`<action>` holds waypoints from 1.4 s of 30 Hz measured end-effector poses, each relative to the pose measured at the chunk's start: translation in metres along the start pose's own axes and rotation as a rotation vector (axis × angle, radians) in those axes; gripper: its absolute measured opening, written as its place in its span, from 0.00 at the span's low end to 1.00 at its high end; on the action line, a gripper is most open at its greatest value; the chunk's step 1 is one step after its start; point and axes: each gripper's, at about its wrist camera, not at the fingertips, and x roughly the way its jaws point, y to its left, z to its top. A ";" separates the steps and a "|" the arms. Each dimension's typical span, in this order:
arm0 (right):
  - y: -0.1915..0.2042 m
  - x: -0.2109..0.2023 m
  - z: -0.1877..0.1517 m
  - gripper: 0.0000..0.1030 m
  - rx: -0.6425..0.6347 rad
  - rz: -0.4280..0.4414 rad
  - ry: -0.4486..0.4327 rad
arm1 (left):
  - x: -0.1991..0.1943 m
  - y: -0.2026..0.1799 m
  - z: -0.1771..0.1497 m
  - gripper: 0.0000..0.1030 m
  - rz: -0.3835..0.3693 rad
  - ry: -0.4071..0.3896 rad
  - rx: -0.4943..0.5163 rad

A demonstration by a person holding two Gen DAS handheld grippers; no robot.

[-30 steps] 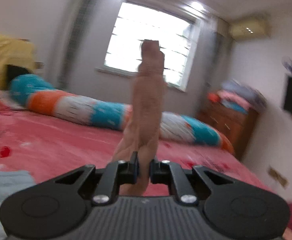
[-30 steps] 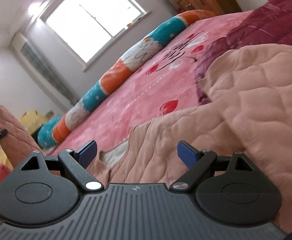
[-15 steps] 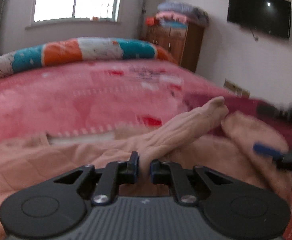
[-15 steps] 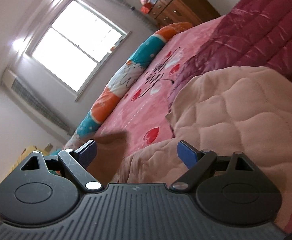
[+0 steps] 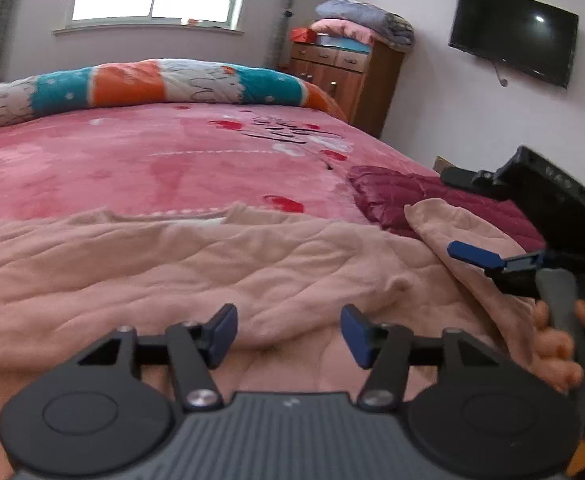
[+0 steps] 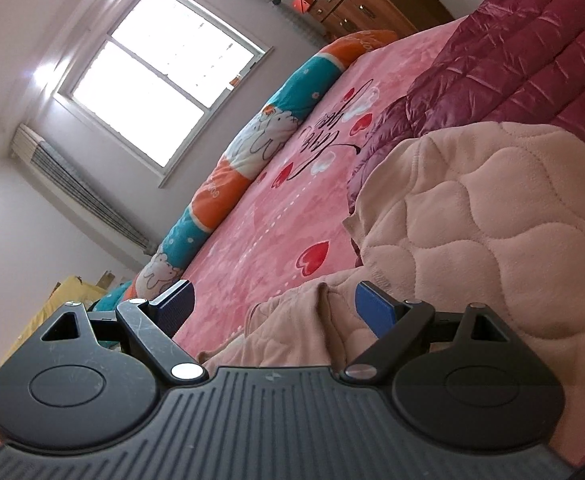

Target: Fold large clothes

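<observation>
Left wrist view: the left gripper (image 5: 288, 330) stands with its blue pads wide apart and nothing between them, where half a second ago they were pinched on a fold of the pink quilted garment (image 5: 212, 256); that sleeve, raised before, now lies flat across the garment, which is spread on the pink bedspread (image 5: 132, 160) at the near edge of the bed; the right gripper (image 5: 476, 256) shows at the right, over the folded-in sleeve. Right wrist view: the right gripper (image 6: 272, 308) is wide as before, empty, low over the garment (image 6: 472, 216), beside a maroon puffer jacket (image 6: 512, 60). The bedspread (image 6: 260, 232) carries black cursive script among red hearts; its words cannot be made out.
</observation>
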 end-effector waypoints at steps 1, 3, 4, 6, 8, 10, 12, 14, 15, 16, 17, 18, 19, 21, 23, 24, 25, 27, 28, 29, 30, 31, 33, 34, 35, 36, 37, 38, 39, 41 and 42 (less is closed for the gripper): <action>0.000 0.000 0.000 1.00 0.000 0.001 0.000 | -0.005 0.008 -0.001 0.55 0.016 0.006 -0.020; -0.001 -0.001 0.000 1.00 -0.004 0.005 0.002 | -0.019 0.032 -0.005 0.55 0.061 0.025 -0.070; 0.000 0.000 0.000 1.00 -0.009 0.008 0.006 | -0.023 0.043 -0.006 0.55 0.075 0.039 -0.092; 0.001 0.004 -0.001 1.00 -0.024 0.010 0.018 | -0.032 0.070 -0.012 0.55 0.112 0.061 -0.149; 0.004 0.006 -0.002 1.00 -0.041 0.011 0.030 | -0.035 0.089 -0.014 0.55 0.123 0.078 -0.182; 0.005 0.009 -0.004 1.00 -0.055 0.007 0.043 | -0.032 0.102 -0.016 0.55 0.125 0.079 -0.203; 0.005 0.011 -0.006 1.00 -0.061 -0.003 0.054 | -0.024 0.112 -0.015 0.55 0.136 0.080 -0.221; 0.004 0.012 -0.006 1.00 -0.065 -0.006 0.062 | -0.015 0.121 -0.014 0.55 0.161 0.069 -0.239; 0.004 0.012 -0.006 1.00 -0.068 -0.007 0.065 | -0.012 0.126 -0.014 0.55 0.166 0.059 -0.252; 0.003 0.012 -0.006 1.00 -0.073 -0.007 0.067 | -0.011 0.129 -0.013 0.55 0.165 0.046 -0.262; 0.004 0.012 -0.006 1.00 -0.078 -0.008 0.070 | -0.008 0.133 -0.012 0.55 0.166 0.030 -0.271; 0.005 0.011 -0.007 1.00 -0.084 -0.006 0.074 | -0.006 0.137 -0.011 0.55 0.174 0.018 -0.278; 0.006 0.012 -0.008 1.00 -0.093 -0.007 0.079 | -0.005 0.140 -0.010 0.55 0.184 0.009 -0.287; 0.007 0.014 -0.010 1.00 -0.116 -0.012 0.093 | -0.005 0.151 -0.009 0.56 0.217 -0.010 -0.324; 0.010 0.017 -0.011 1.00 -0.145 -0.014 0.104 | -0.006 0.161 -0.010 0.56 0.243 -0.022 -0.348; 0.011 0.017 -0.011 1.00 -0.161 -0.014 0.109 | -0.007 0.166 -0.010 0.55 0.255 -0.025 -0.359; 0.013 0.018 -0.012 1.00 -0.178 -0.014 0.113 | -0.008 0.171 -0.010 0.51 0.267 -0.028 -0.369; 0.015 0.019 -0.013 1.00 -0.208 -0.012 0.124 | -0.011 0.180 -0.010 0.47 0.291 -0.043 -0.389; 0.016 0.021 -0.013 1.00 -0.221 -0.011 0.131 | -0.011 0.185 -0.010 0.46 0.301 -0.049 -0.398; 0.017 0.022 -0.013 1.00 -0.229 -0.011 0.137 | -0.012 0.189 -0.009 0.45 0.315 -0.054 -0.401; 0.017 0.023 -0.013 1.00 -0.233 -0.011 0.141 | -0.012 0.193 -0.008 0.45 0.329 -0.059 -0.403; 0.016 0.023 -0.012 1.00 -0.235 -0.009 0.145 | -0.011 0.197 -0.008 0.45 0.335 -0.061 -0.408; 0.015 0.024 -0.011 1.00 -0.242 -0.010 0.151 | -0.008 0.204 -0.009 0.45 0.337 -0.047 -0.423; 0.015 0.023 -0.011 1.00 -0.245 -0.011 0.152 | -0.007 0.206 -0.010 0.45 0.340 -0.041 -0.414; 0.015 0.024 -0.012 1.00 -0.248 -0.010 0.153 | -0.007 0.207 -0.010 0.45 0.343 -0.039 -0.407; 0.015 0.024 -0.012 1.00 -0.249 -0.010 0.156 | -0.007 0.210 -0.011 0.45 0.344 -0.043 -0.419; 0.014 0.024 -0.012 1.00 -0.250 -0.009 0.159 | -0.009 0.213 -0.012 0.45 0.336 -0.045 -0.443; 0.015 0.024 -0.013 1.00 -0.254 -0.007 0.160 | -0.010 0.214 -0.014 0.45 0.323 -0.041 -0.461; 0.015 0.023 -0.013 1.00 -0.258 -0.007 0.161 | -0.013 0.212 -0.014 0.45 0.321 -0.037 -0.454; 0.015 0.022 -0.013 1.00 -0.265 -0.007 0.161 | -0.019 0.203 -0.012 0.49 0.323 -0.038 -0.418; 0.016 0.023 -0.013 1.00 -0.270 -0.009 0.161 | -0.025 0.197 -0.010 0.51 0.323 -0.043 -0.404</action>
